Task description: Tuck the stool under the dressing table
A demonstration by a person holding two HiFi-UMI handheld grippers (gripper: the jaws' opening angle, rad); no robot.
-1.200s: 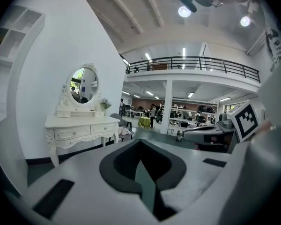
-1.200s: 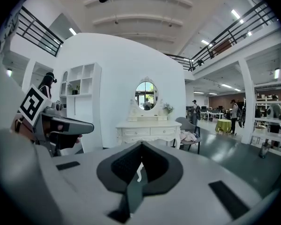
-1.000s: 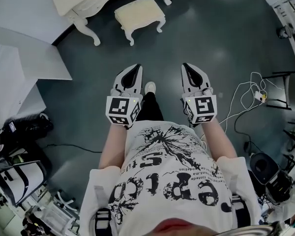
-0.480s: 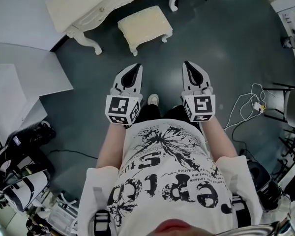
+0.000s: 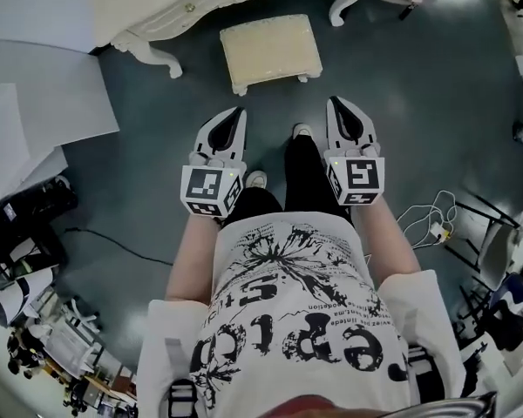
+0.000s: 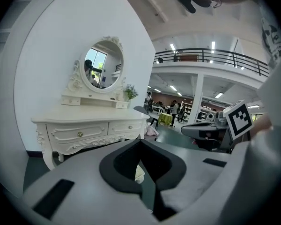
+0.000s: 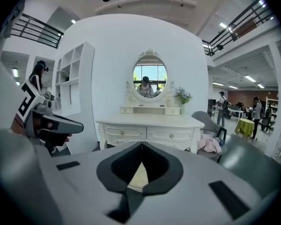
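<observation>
The cream cushioned stool (image 5: pixel 270 50) stands on the dark floor just in front of the white dressing table (image 5: pixel 192 3), not under it. Both grippers hang in the air short of the stool and touch nothing. My left gripper (image 5: pixel 236 114) is shut and empty, and so is my right gripper (image 5: pixel 336 104). In the left gripper view the shut tips (image 6: pixel 141 142) point towards the table (image 6: pixel 84 130), with a sliver of stool (image 6: pixel 138 173) showing behind them. In the right gripper view the shut tips (image 7: pixel 141 146) face the table (image 7: pixel 150 131) squarely, with the stool (image 7: pixel 139 177) low behind them.
White panels (image 5: pixel 44 103) lie on the floor at the left. A white cable (image 5: pixel 427 220) trails at the right, and equipment (image 5: pixel 22 268) crowds the lower left. A grey chair with pink cloth (image 7: pixel 210 143) stands right of the table. The person's feet (image 5: pixel 302 132) are near the stool.
The person has walked forward, so the stool and table have come nearer and more central in the head view. Both grippers stayed shut and side by side.
</observation>
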